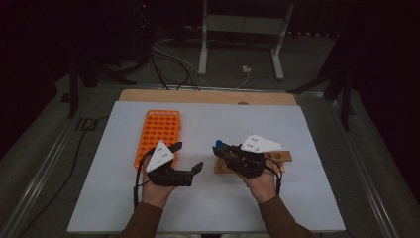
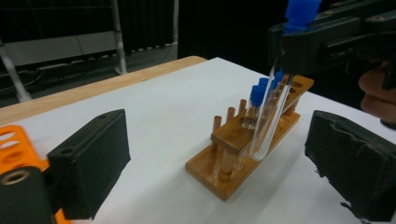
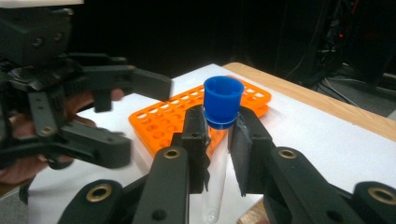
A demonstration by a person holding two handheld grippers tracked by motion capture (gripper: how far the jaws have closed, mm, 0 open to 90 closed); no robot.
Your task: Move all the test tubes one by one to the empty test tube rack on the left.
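Test tube (image 3: 215, 182), clear glass, blue cap, clamped in right gripper (image 3: 219, 140) jaws; left gripper (image 1: 188, 157) jaws wide

— What lies around the white table (image 1: 307, 208)?

— A grey floor (image 1: 39, 148) in a dim room, with dark walls behind.

— Any furniture?

— A white metal frame (image 1: 240, 24) stands behind the table, with cables (image 1: 168, 64) and a white plug (image 1: 246, 70) on the floor.

1 orange rack (image 1: 158, 134), 1 wooden rack (image 2: 243, 149), 2 hand-held grippers (image 1: 189, 157), 4 blue-capped tubes (image 3: 219, 140)
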